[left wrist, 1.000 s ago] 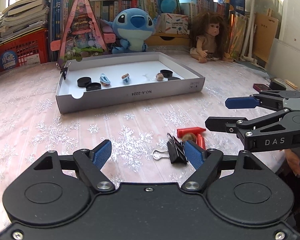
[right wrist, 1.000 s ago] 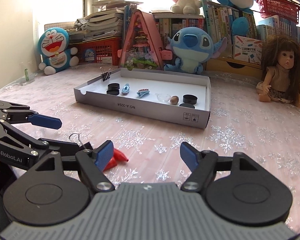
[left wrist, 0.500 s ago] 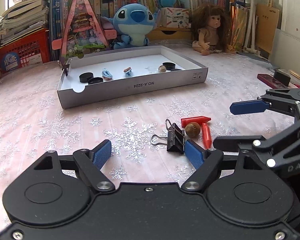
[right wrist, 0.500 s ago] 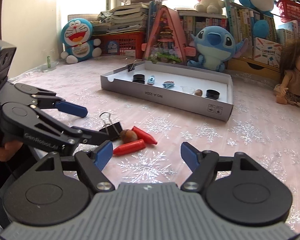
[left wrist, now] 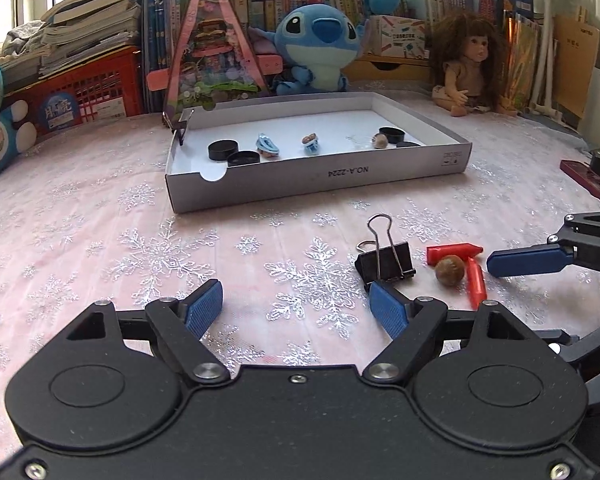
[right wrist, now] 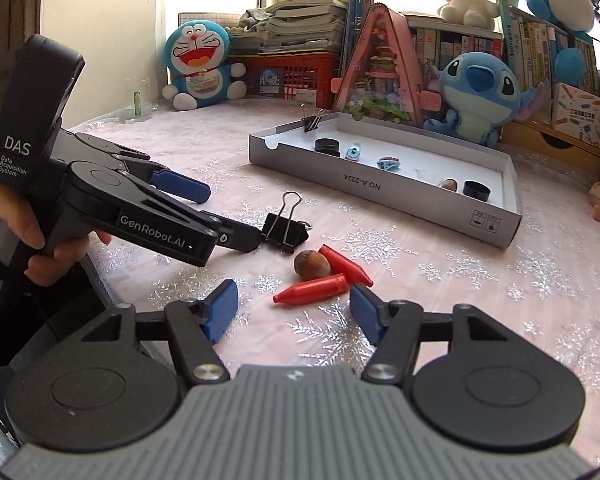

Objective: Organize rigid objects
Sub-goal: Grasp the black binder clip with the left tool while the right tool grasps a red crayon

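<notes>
On pink tablecloth (left wrist: 100,240), binder clip (left wrist: 386,266) beside spread left gripper (left wrist: 296,308), right gripper (right wrist: 290,312) closing around nearer red crayon (right wrist: 312,290), untouched.

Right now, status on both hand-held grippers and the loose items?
Left hand-held gripper open by binder clip. Right closing, empty, near red crayon. Nut beside. Tray path unblocked.

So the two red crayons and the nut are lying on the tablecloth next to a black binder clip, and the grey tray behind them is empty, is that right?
Not quite: the grey tray is not empty. The left wrist view shows black caps, small blue pieces and a nut inside it. The rest holds: the two red crayons and the nut lie on the tablecloth next to the black binder clip.
</notes>
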Demonstrator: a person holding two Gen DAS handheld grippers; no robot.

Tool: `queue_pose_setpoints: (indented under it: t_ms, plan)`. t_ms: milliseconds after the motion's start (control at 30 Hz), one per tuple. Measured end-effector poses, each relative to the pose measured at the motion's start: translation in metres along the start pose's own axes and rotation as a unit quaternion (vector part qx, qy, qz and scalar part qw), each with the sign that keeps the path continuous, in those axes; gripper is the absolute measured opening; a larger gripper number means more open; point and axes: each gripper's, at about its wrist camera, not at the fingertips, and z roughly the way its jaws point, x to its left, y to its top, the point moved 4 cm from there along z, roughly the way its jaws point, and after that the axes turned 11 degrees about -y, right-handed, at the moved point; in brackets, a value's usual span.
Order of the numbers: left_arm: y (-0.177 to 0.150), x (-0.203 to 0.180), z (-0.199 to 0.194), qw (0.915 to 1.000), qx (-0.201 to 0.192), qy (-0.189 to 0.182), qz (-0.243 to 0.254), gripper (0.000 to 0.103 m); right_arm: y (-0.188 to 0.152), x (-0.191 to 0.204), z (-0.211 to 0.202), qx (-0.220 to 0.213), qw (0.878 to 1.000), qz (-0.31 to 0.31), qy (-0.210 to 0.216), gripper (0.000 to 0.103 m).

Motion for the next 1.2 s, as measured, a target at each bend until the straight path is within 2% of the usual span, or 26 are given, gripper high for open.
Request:
queue_pose_setpoints:
  t_ms: [233,333,533,767,900,1067,1133,1200]
  plan:
    - [0.001,0.004,0.003,0.9999,-0.005,0.012,-0.008,0.08,0.004,-0.007,0.01,0.001,1.0,0.004,0.007,0.07]
    - [0.002,0.003,0.001,0.9999,-0.008,0.006,-0.014,0.079,0.004,-0.009,0.011,0.002,1.0,0.011,0.006,0.048]
    - [0.002,-0.011,-0.001,0.9996,-0.018,-0.023,-0.006,0.079,0.001,-0.008,0.007,-0.005,1.0,0.008,-0.002,0.048]
    - [0.009,-0.027,0.009,0.999,-0.02,-0.038,-0.011,0.076,-0.002,-0.026,0.006,-0.005,0.998,0.042,-0.053,0.048]
    - [0.013,-0.031,0.018,0.9991,-0.021,-0.034,-0.018,0.065,-0.004,-0.039,0.006,-0.004,0.995,0.062,-0.079,0.048]
    - [0.011,-0.034,0.023,0.9992,-0.023,-0.033,-0.006,0.043,-0.006,-0.049,0.005,-0.003,0.992,0.079,-0.102,0.048]
    - [0.011,-0.036,0.023,0.9989,-0.025,-0.038,-0.004,0.029,-0.006,-0.052,0.005,-0.003,0.99,0.084,-0.11,0.048]
    - [0.011,-0.036,0.023,0.9989,-0.026,-0.038,-0.007,0.029,-0.006,-0.054,0.006,-0.003,0.989,0.091,-0.118,0.048]
